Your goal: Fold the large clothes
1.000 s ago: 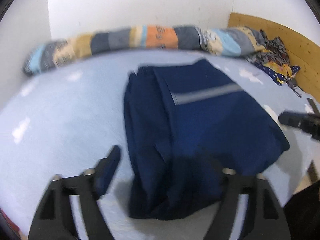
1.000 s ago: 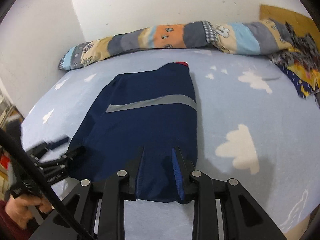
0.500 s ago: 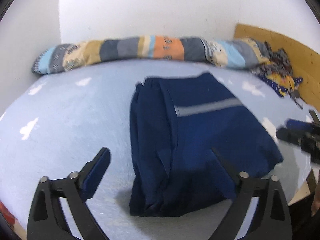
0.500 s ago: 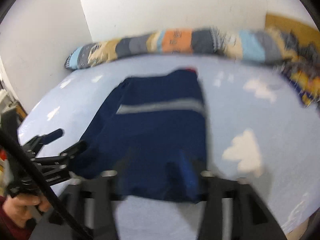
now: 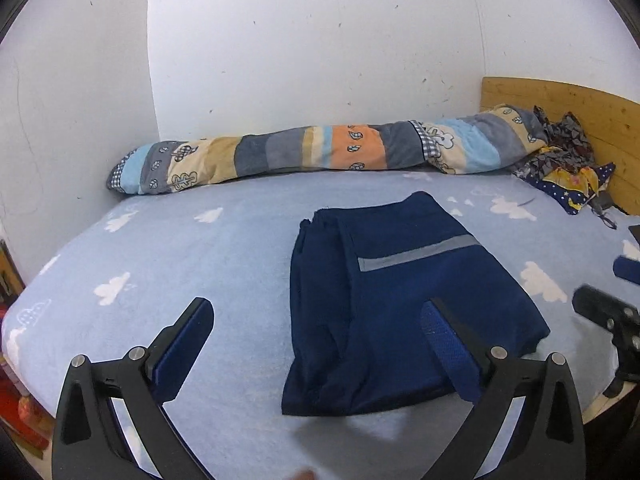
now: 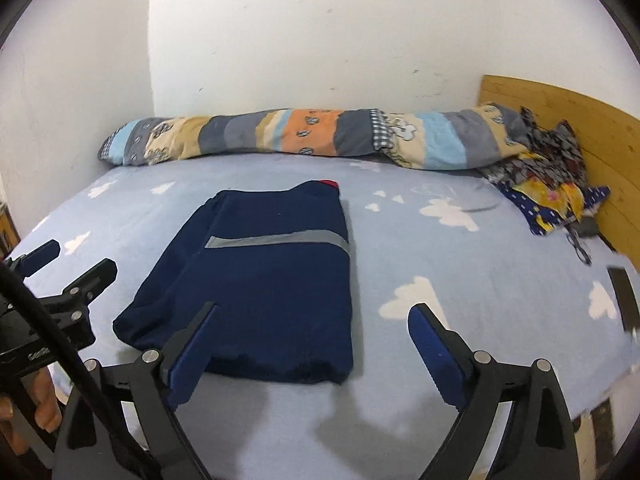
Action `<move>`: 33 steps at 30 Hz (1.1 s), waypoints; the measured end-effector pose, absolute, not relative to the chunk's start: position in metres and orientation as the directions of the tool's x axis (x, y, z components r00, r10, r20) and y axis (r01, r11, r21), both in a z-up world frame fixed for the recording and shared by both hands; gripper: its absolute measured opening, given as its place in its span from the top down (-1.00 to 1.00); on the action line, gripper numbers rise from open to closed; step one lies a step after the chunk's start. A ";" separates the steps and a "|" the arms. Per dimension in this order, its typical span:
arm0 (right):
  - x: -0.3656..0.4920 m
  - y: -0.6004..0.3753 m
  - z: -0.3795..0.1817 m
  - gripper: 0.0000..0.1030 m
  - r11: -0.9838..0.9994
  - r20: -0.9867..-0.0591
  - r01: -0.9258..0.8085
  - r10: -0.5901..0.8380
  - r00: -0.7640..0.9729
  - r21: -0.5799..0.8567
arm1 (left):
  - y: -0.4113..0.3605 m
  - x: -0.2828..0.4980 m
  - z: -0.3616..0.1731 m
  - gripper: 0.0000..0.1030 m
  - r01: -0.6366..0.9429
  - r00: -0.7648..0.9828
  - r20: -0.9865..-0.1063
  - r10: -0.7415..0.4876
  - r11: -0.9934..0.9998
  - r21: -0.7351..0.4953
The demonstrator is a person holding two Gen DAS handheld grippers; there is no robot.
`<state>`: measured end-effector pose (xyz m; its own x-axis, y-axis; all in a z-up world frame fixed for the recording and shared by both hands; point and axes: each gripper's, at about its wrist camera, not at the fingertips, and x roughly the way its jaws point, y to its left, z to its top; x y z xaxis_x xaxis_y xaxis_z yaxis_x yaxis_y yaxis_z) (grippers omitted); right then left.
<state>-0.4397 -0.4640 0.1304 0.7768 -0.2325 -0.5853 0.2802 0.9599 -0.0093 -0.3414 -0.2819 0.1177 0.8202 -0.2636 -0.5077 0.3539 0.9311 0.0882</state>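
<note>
A navy garment [image 5: 400,304] with a grey reflective stripe lies folded flat on the light blue cloud-print bed sheet [image 5: 160,264]; it also shows in the right wrist view [image 6: 264,280]. My left gripper [image 5: 316,316] is open and empty, held above the garment's near left part. My right gripper [image 6: 314,316] is open and empty, held above the garment's near right corner. The left gripper also appears in the right wrist view [image 6: 68,268], and the right gripper appears at the right edge of the left wrist view [image 5: 608,296].
A long patchwork bolster [image 5: 320,152] lies along the white wall at the back. A crumpled pile of patterned clothes [image 6: 548,184] sits by the wooden headboard [image 6: 580,120] at the right. A dark flat object [image 6: 624,296] lies near the bed's right edge.
My right gripper opened and let go of the garment's near edge, then drew back. My left gripper pulled back and rose. The garment stays folded on the bed.
</note>
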 end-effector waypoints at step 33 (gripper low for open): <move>-0.428 -0.452 0.109 -0.87 0.967 -0.652 0.256 -0.201 0.731 -0.011 | -0.320 -0.326 0.089 -1.00 0.357 0.743 -0.656 -0.130 0.907 0.225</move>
